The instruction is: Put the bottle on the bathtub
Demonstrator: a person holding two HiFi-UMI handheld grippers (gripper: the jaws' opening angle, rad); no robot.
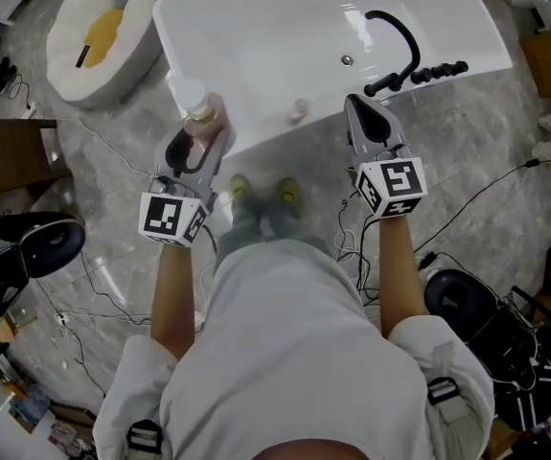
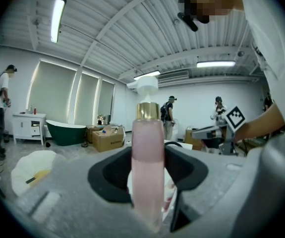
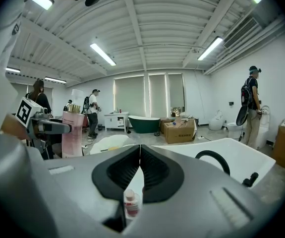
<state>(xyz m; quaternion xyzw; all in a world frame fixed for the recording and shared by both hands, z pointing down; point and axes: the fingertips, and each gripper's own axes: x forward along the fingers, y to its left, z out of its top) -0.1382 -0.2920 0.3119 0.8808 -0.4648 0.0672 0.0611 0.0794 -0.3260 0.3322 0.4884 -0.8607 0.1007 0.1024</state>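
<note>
- Head view: the white bathtub (image 1: 476, 27) lies across the top, and a small bottle (image 1: 298, 110) sits on its pale floor near the near wall. I cannot tell whether there is water in the basin.
- A black faucet (image 1: 400, 36) arches over the tub's right part.
- The left gripper (image 1: 195, 151) is clamped on the pink bottle (image 1: 208, 130). It holds the bottle at the tub's near rim, close to the left corner. I cannot tell whether the base touches the rim.
- The right gripper (image 1: 359, 113) hangs over the near rim just beside the faucet. Its fingers are pressed together on nothing.
- Left gripper view: the pink bottle (image 2: 148, 167) stands upright between the jaws, with a gold collar (image 2: 147, 110) and a white pump cap (image 2: 147, 86) on top. The head view shows none of that detail. The body is pink right up to the collar.
- Right gripper view: below the meeting tips of the right gripper (image 3: 140, 155), the small bottle (image 3: 131, 202) shows a pale cap and a red label.
- The same view shows the pink bottle (image 3: 73, 133) from the side, off to the left.
- Both gripper views take in a dark green tub (image 3: 143, 123) and an open cardboard box (image 3: 179, 131) far back. The box's contents are too small to make out.
</note>
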